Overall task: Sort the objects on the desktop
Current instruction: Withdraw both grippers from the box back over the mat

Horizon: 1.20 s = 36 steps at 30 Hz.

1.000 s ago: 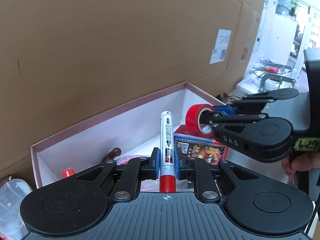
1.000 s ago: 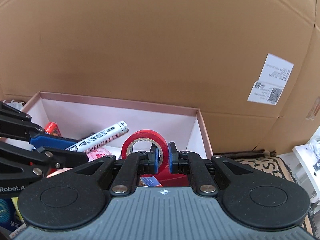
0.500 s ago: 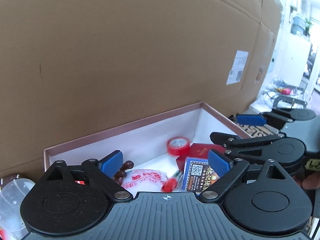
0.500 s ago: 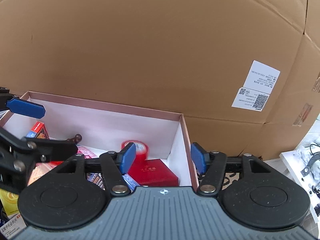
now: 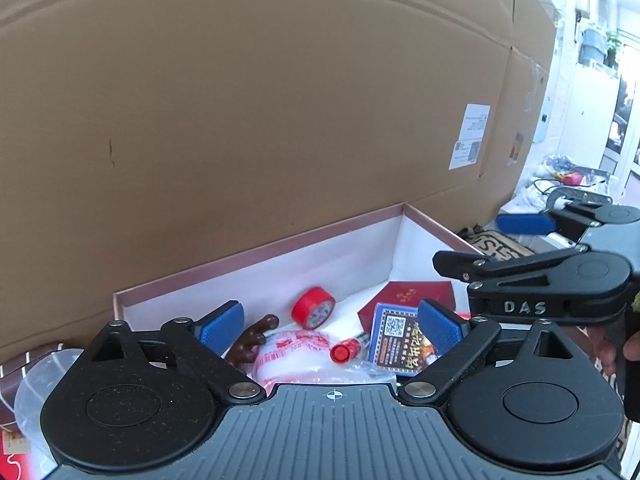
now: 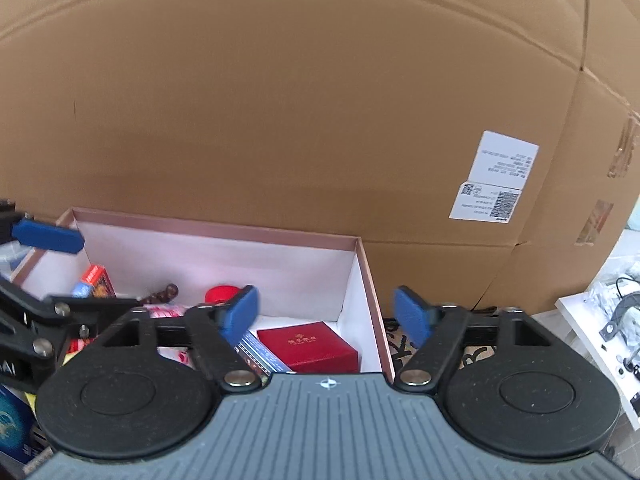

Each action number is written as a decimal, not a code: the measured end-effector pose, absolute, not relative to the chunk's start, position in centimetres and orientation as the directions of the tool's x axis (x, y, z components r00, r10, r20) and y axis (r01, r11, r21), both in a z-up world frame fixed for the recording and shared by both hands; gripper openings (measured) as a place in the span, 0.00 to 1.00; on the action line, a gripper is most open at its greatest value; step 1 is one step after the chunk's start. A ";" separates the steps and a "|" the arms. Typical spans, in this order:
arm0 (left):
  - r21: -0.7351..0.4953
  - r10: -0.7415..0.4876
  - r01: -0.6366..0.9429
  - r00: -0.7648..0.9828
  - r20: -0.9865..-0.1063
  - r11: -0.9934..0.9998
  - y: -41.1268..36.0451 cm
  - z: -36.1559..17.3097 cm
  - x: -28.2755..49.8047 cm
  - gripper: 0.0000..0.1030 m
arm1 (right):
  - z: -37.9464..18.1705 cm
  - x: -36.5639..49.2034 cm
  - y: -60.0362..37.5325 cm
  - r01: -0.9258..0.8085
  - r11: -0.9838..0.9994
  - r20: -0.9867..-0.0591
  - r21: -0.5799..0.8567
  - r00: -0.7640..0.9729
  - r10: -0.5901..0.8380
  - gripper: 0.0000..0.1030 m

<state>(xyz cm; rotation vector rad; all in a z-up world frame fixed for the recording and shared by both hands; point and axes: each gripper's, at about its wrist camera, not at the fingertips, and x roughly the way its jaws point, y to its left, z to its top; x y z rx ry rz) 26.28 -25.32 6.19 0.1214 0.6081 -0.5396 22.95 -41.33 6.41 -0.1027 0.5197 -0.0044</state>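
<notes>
While both sets of jaws are opening with nothing between them, the step in hand looks like a release into the pink-rimmed box, and doing it well means lifting straight clear so no finger snags the contents.

The left gripper stands wide over the near half of the box. The marker, red cap toward the camera, lies just below and ahead of the gap between its blue pads, resting against a clear plastic packet with red print. The red tape roll lies farther ahead and a little left of centre, near the back wall. To the right of centre sit a printed card box and, beyond it, a red gift box. A dark wooden piece shows just inside the left pad.

The right gripper is also spread wide, and empty; its right pad hangs outside the box's side wall, so a straight rise, not a sideways sweep, seems the safer exit.

Only the left wrist view shows the marker and the tape roll's open face, as well as the right gripper from the side. Only the right wrist view shows the box's right wall in full, the small red pack at the far left, and the patterned mat outside the box.
</notes>
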 end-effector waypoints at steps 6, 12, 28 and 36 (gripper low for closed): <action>-0.041 -0.458 0.530 0.688 -0.563 0.847 -23.9 7.1 23.8 1.00 | 7.6 21.2 -41.6 -0.034 0.999 -0.448 -0.022 0.894 0.021 0.99; -0.060 -0.477 0.523 0.717 -0.508 0.850 -20.4 8.7 20.0 1.00 | 8.4 17.7 -39.9 -0.080 0.996 -0.423 0.027 0.902 0.084 1.00; -0.134 -0.375 0.351 0.844 -0.383 0.927 -3.9 8.4 7.4 1.00 | 9.5 7.3 -29.0 -0.296 0.950 -0.296 -0.101 0.920 0.255 1.00; -0.106 -0.275 0.254 0.870 -0.409 0.961 0.7 3.7 2.5 1.00 | 7.6 3.6 -23.2 -0.314 0.928 -0.228 -0.201 0.936 0.267 1.00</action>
